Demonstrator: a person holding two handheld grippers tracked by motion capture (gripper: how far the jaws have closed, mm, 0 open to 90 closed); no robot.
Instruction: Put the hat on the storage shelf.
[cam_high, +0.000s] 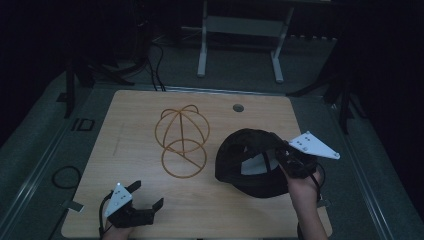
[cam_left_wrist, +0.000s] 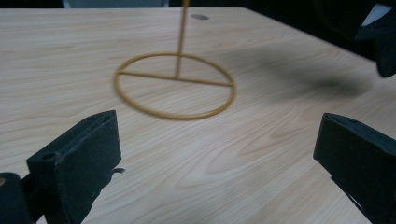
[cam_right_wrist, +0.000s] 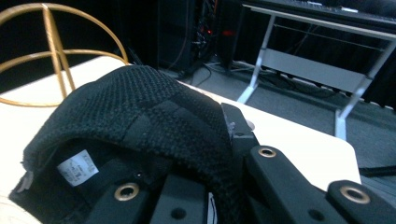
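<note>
Nearest the high camera, at the bottom edge of the frame, two hands reached onto a pale wooden table (cam_high: 130, 115) that took up the middle of the picture, its grain running lengthwise and a small round grommet hole (cam_high: 238, 107) near its far edge. Around it the room was dark: grey floor, black cables (cam_high: 150, 70) trailing at the upper left, and the white legs of another desk (cam_high: 240, 45) at the top centre. That white frame also showed at the upper right of the right gripper view, before a wall of dim equipment.

Next in size, a black knitted cap (cam_high: 245, 160) sat right of centre in the high view, lifted at its near edge, its white label (cam_right_wrist: 77, 168) visible at the lower left of the right gripper view. The right gripper (cam_high: 287, 157) was clamped on the cap's edge, jaws drawn together with the fabric between them.

Left of the cap, well apart from it, stood a gold wire hat stand (cam_high: 181, 142), a domed cage over a flat ring base (cam_left_wrist: 175, 86) that rested on the wood in the upper middle of the left gripper view.

Smallest, the left gripper (cam_high: 147, 195) hovered at the lower left of the high view, jaws spread wide with nothing between them, pointed toward the ring base.
</note>
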